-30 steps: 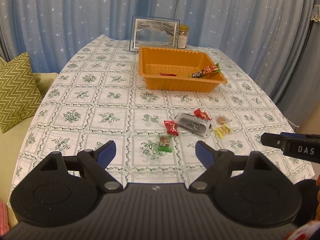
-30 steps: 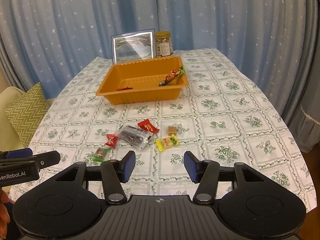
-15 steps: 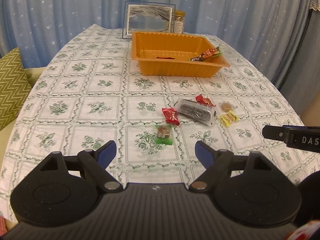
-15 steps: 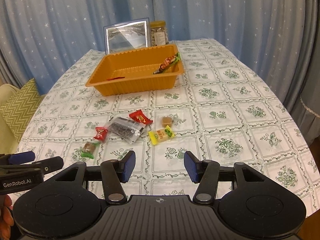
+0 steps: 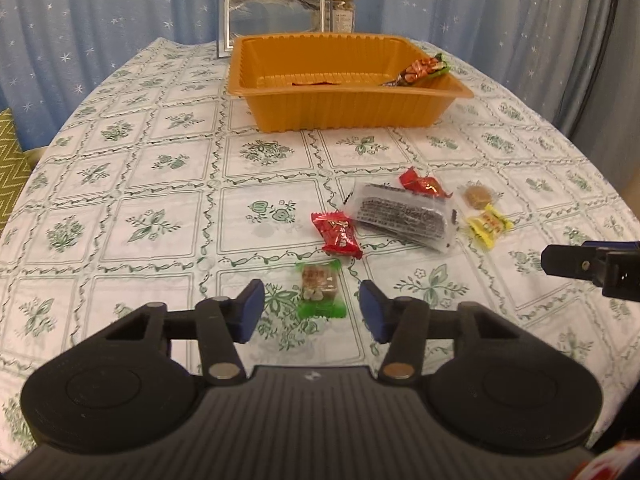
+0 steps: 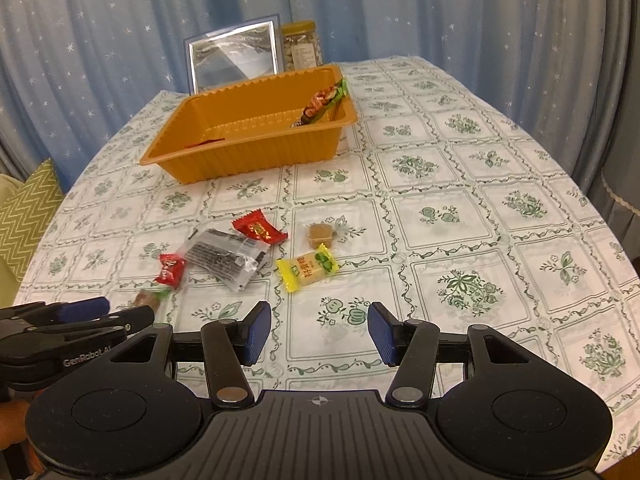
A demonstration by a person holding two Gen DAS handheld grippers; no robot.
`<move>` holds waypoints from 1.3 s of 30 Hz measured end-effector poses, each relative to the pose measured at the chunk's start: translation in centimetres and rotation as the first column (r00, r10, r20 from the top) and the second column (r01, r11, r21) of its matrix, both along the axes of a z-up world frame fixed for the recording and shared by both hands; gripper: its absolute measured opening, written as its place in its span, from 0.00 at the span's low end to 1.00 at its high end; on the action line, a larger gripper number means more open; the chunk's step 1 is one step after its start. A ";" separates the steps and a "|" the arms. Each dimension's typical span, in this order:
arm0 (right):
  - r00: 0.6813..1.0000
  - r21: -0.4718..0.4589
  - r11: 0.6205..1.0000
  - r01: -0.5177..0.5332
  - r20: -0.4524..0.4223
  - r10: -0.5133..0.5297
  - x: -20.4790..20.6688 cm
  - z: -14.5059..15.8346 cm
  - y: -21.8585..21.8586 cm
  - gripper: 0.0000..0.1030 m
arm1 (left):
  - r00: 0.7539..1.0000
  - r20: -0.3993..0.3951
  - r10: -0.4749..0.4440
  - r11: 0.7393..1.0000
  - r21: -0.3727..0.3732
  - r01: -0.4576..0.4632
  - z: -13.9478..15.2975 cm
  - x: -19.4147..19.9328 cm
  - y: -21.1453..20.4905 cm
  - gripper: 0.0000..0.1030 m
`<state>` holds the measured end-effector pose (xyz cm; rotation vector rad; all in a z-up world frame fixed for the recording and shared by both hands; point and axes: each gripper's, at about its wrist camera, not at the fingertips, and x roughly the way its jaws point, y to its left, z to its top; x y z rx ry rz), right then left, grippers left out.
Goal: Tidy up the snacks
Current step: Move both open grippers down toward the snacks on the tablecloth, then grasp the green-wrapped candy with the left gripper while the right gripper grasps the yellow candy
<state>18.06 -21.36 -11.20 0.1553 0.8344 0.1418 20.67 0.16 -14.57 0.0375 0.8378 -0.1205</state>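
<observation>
Left gripper (image 5: 312,310), jaws just closing, stands apart around the green-wrapped candy (image 5: 320,290) without touching it. Right gripper (image 6: 319,332) hangs open over bare tablecloth (image 6: 460,208).

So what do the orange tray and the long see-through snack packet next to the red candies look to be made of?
The orange tray looks like thin moulded plastic, fairly matte: its walls are ribbed and the rim is a thin lip. The clear packet looks like glossy plastic film: it crinkles, catches glare, and the dark contents show through. Neither can be confirmed by look alone.
</observation>
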 end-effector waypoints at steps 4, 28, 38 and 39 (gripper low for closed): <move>1.000 0.000 1.000 0.002 -0.010 -0.002 0.9 -0.8 0.0 0.52 | 1.000 0.003 -0.008 1.000 0.009 0.008 -0.5 0.6 -0.3 0.38; 0.979 -0.154 0.968 -0.200 0.019 0.205 6.8 -4.2 2.1 0.52 | 1.000 0.003 0.008 0.999 -0.039 -0.008 0.3 0.7 0.9 0.19; 0.978 -0.156 0.967 -0.202 0.028 0.209 6.8 -4.1 2.0 0.22 | 1.000 -0.011 0.004 0.999 -0.046 -0.005 0.1 0.7 0.6 0.19; 0.978 -0.154 0.968 -0.200 0.027 0.206 6.7 -4.1 1.9 0.11 | 1.000 -0.010 0.004 0.999 -0.045 -0.004 0.1 0.7 0.5 0.19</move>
